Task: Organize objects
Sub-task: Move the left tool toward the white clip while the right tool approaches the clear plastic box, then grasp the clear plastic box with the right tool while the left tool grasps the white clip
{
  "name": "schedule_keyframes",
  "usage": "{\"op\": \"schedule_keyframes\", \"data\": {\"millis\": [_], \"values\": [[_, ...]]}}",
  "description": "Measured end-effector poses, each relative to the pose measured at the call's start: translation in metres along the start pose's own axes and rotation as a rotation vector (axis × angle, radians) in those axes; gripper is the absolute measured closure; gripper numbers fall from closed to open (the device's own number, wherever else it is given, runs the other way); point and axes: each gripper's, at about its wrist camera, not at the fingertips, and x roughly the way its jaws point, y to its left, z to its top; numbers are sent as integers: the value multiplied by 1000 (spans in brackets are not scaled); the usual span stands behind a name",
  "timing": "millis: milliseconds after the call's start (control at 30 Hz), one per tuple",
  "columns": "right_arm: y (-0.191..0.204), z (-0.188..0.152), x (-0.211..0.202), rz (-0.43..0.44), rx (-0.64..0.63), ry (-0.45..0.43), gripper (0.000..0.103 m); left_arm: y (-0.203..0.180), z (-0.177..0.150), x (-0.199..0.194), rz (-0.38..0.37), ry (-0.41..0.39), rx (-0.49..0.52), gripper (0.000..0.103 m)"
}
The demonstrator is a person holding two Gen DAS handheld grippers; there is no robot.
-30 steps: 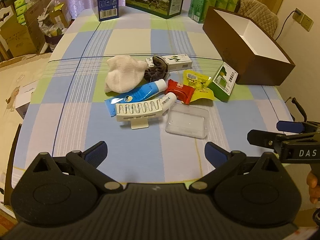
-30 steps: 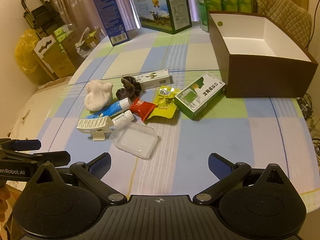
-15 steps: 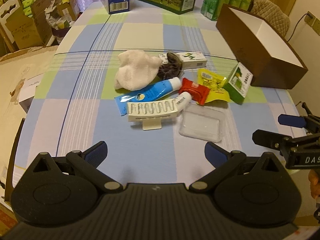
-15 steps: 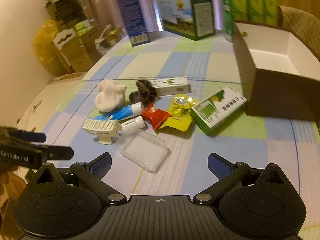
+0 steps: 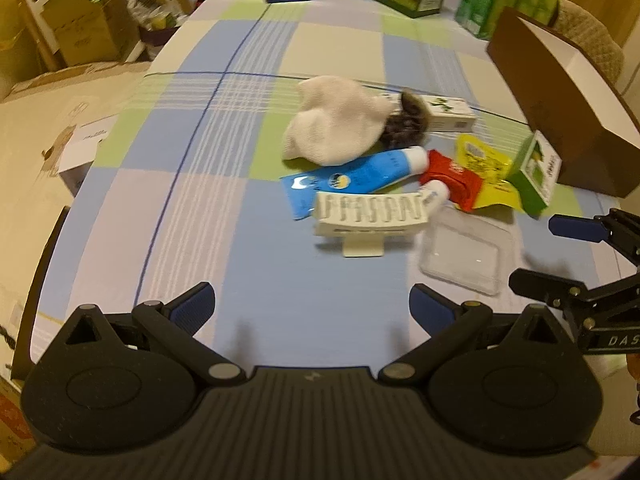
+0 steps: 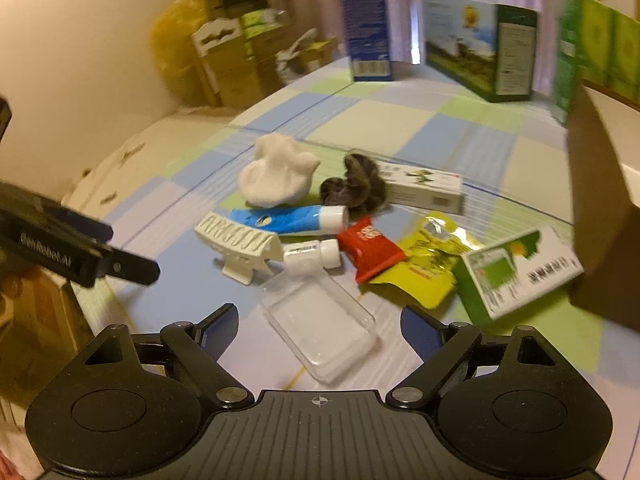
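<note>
nearest, the left gripper (image 5: 311,307) and right gripper (image 6: 319,323) both hover over the checked tabletop (image 5: 248,264) with fingers spread wide and nothing between them. just ahead of the right gripper lies a clear plastic tray (image 6: 320,330), empty, its long axis running diagonally away to the left. beyond it, a white slotted clip (image 6: 238,242) and a small white bottle (image 6: 312,255) lie side by side, the bottle's cap pointing right. behind these a blue tube (image 6: 288,218) lies crosswise, cap to the right, beside a red sachet (image 6: 370,250), a yellow pouch (image 6: 430,264) and a green carton (image 6: 520,274). farther back sit a white sock (image 6: 276,176), a dark scrunchie (image 6: 356,186) and a long white carton (image 6: 424,188). at far right stands a brown box (image 5: 560,100), open-topped; its white interior shows no contents.
</note>
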Motion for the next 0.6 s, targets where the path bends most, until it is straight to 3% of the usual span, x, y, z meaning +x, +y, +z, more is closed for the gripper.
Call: {"op": "schedule_keyframes", "data": {"millis": [367,600], "values": [[-1,8,50,66,-177,102,17,21,1,13,48,30,-71,1],[2,10,71,73,-211,139,18,19,4,18,38,36,-67,1]]}}
